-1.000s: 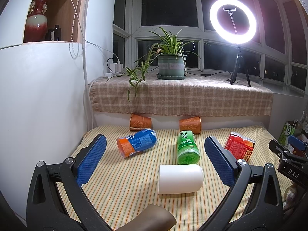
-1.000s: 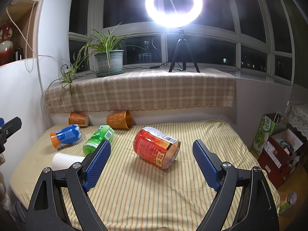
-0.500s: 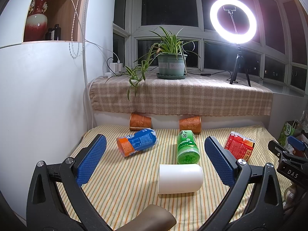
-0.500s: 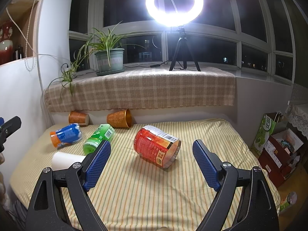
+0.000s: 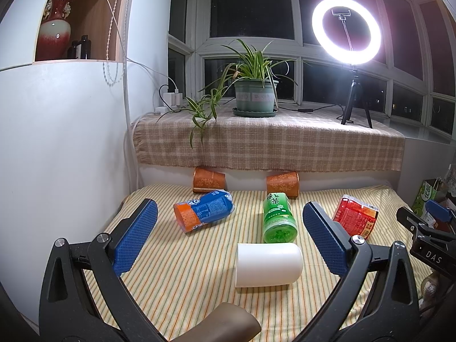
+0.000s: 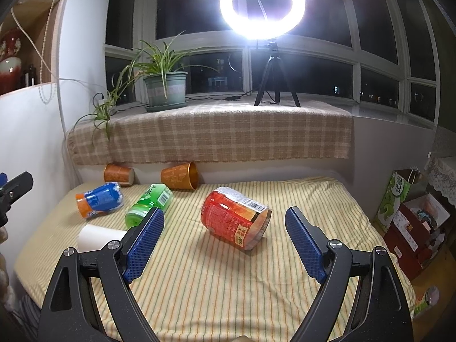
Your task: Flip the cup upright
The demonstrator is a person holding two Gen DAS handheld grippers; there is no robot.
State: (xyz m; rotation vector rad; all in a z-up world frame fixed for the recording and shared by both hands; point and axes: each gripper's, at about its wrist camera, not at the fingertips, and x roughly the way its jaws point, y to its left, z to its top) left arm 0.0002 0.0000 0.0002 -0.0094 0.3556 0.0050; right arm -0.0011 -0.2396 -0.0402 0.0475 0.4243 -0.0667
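Observation:
Several cups lie on their sides on the striped cloth (image 5: pixel 185 270). A white cup (image 5: pixel 268 265) lies nearest, between the fingers of my left gripper (image 5: pixel 228 228), which is open and empty. Behind it lie a green cup (image 5: pixel 278 218), a blue-and-orange cup (image 5: pixel 203 213), a red cup (image 5: pixel 354 218) and two orange cups (image 5: pixel 208 179) (image 5: pixel 282 183). In the right wrist view my right gripper (image 6: pixel 225 236) is open and empty, with the red cup (image 6: pixel 235 221) lying just beyond its fingers. The white cup (image 6: pixel 99 236) lies left of it.
A checked cloth covers the window ledge (image 5: pixel 270 142), which holds a potted plant (image 5: pixel 255 97) and a ring light on a tripod (image 5: pixel 346 31). A white wall (image 5: pixel 57 142) bounds the left side. Bags and boxes (image 6: pixel 410 216) stand on the floor at right.

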